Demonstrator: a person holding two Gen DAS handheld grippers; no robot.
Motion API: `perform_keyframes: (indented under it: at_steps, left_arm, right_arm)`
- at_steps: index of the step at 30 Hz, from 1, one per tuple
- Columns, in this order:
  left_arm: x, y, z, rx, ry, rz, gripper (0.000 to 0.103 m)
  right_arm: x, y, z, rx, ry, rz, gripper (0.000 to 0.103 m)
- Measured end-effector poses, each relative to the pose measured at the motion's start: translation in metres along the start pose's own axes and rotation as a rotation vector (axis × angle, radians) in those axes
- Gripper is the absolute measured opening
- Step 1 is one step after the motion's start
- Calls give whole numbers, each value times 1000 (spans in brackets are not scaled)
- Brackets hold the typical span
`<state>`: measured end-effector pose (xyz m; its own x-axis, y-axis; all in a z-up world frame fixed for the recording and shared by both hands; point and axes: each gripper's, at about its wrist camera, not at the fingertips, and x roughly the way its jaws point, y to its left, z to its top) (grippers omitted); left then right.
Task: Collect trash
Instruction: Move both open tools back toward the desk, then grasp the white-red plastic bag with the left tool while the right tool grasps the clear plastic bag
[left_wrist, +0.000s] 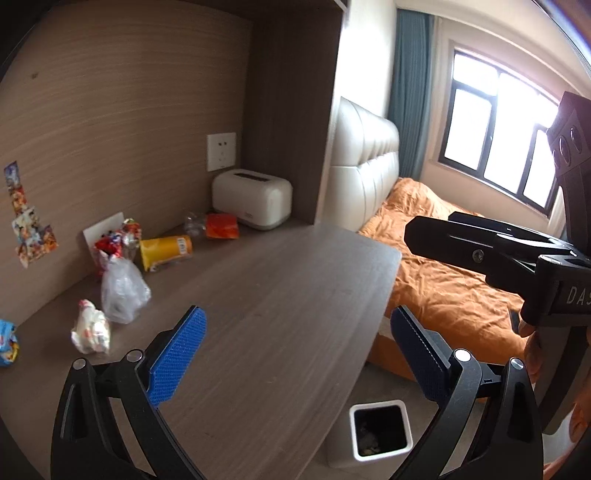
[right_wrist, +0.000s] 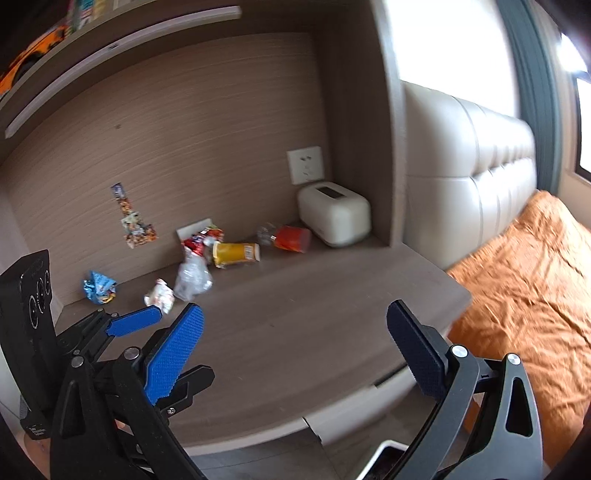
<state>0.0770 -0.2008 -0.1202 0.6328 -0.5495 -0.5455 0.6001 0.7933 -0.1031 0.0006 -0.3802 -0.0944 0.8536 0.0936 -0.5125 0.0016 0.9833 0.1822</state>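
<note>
1. While both claws hang over the near edge of the worktop, neither holds anything: the left claw is spread wide, its blue pads well apart, and the right claw is spread the same way.
2. The trash lies along the back of the worktop, toward ten and eleven o'clock from the left claw: a white crumpled wrapper nearest, a clear plastic bag just behind it, a blue wrapper at the far left edge.
3. Farther back, near twelve o'clock, sit a red-and-white packet, a yellow tube on its side, a clear bottle and an orange packet just beside the white toaster.
4. The white bin stands on the floor below the worktop's corner, at about five o'clock; it holds some scraps at the bottom, too dim to name.
5. Judged from this, the work is at an early stage: some bits are binned, at least seven pieces are left.
6. The white crumpled wrapper looks the easiest next pick for the left claw.
</note>
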Motion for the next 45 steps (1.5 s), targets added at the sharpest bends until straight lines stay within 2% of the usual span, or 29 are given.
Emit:
perform_keyframes:
  at_steps: [4, 9, 14, 24, 29, 38, 39, 41, 42, 44, 45]
  left_arm:
    - [-10, 39, 3, -56, -16, 60, 98]
    - [-19, 83, 3, -75, -21, 149, 98]
    - [-17, 123, -1, -94, -14, 198, 98]
    - [13, 184, -11, -115, 48, 214, 98]
    - [31, 205, -17, -117, 83, 238, 98]
    - [66, 241, -25, -165, 161, 226, 98]
    - [70, 244, -26, -171, 172, 217, 97]
    - [78, 247, -27, -175, 197, 206, 88]
    - [83, 249, -29, -174, 214, 197, 80]
    - [92, 250, -31, -172, 240, 187, 72]
    - [97, 250, -32, -171, 255, 177, 64]
  right_arm:
    - [29, 32, 9, -53, 22, 57, 99]
    - [61, 66, 18, -82, 36, 126, 99]
    - [88, 93, 24, -104, 53, 172, 99]
    - [148, 130, 26, -109, 101, 208, 99]
    - [178, 143, 23, -114, 132, 224, 99]
    - [233, 162, 20, -113, 191, 228, 99]
    - [240, 164, 20, -115, 200, 223, 99]
    - [251, 165, 20, -115, 214, 219, 99]
    - [259, 166, 20, -117, 231, 208, 99]
    - [270, 167, 19, -113, 243, 200, 99]
    - [276, 166, 18, -111, 255, 196, 99]
